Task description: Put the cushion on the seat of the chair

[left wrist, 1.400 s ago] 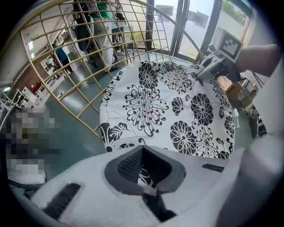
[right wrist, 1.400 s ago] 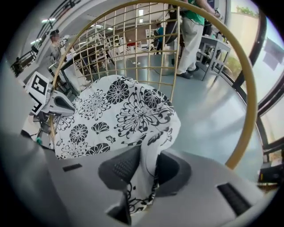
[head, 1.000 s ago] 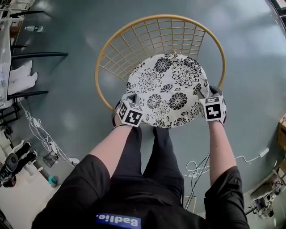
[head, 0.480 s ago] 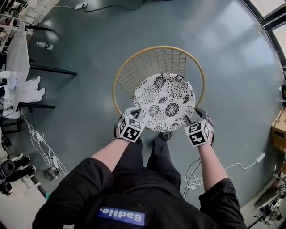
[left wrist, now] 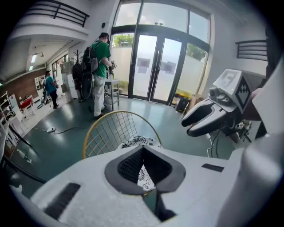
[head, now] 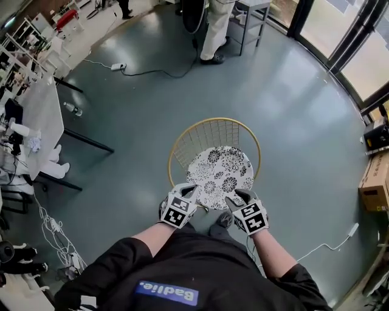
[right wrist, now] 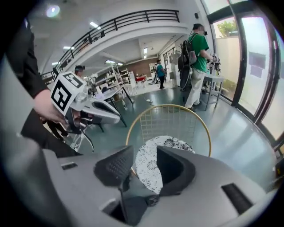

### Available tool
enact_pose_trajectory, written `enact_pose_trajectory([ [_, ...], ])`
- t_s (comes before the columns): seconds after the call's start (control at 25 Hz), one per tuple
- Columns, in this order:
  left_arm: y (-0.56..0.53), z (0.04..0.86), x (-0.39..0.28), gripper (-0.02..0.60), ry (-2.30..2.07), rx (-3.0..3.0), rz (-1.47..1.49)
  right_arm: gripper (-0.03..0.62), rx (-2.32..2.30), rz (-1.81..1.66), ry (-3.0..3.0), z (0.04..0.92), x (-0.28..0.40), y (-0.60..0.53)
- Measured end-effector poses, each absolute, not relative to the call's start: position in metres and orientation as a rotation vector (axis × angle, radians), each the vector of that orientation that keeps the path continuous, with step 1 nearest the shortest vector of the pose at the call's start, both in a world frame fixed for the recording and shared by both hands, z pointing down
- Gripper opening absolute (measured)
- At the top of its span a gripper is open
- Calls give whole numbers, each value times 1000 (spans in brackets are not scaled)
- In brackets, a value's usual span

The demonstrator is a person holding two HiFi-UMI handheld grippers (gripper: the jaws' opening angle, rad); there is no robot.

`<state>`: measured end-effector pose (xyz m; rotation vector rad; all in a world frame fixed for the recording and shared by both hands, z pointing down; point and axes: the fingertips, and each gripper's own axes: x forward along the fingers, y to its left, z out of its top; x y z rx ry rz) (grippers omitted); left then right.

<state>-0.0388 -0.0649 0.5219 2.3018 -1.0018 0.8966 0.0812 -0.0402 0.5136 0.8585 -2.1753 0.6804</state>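
Observation:
The round black-and-white floral cushion [head: 220, 176] lies on the seat of the chair, inside its gold wire back [head: 182, 136]. Both grippers hang well above the seat's near edge and touch nothing. My left gripper [head: 187, 191] has its fingertips together and holds nothing. In the left gripper view [left wrist: 143, 150] a slice of cushion [left wrist: 133, 142] shows far below. My right gripper [head: 238, 197] is closing; its jaws still stand apart with nothing between them. In the right gripper view [right wrist: 145, 155] the cushion [right wrist: 177, 142] and the chair rim [right wrist: 166, 106] show below the jaws.
Two people stand by a small table [head: 249, 12] at the far side. A power strip [head: 115, 65] and cable lie on the floor. A white desk [head: 42, 109] stands at the left, cardboard boxes [head: 374, 182] at the right, and a white cable [head: 340, 237] runs near my feet.
Both grippers have lifted off the cushion's near edge and risen high above the chair. The right one has drawn in toward the left. The cushion stays on the seat.

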Motion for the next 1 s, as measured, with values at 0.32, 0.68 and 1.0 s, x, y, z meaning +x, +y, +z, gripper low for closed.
enact_pose_trajectory([
  [0.32,-63,441,-29,17,-957,2487,727,60,845,726,-2405,441,38,-29],
  [0.68,-56,360,-10,17,-823,2675,500,41,929,501,-2574,374,28,-29],
  [1.0,-63,294,-8,17,-805,2728,259,38,964,410,-2718,317,22,-47],
])
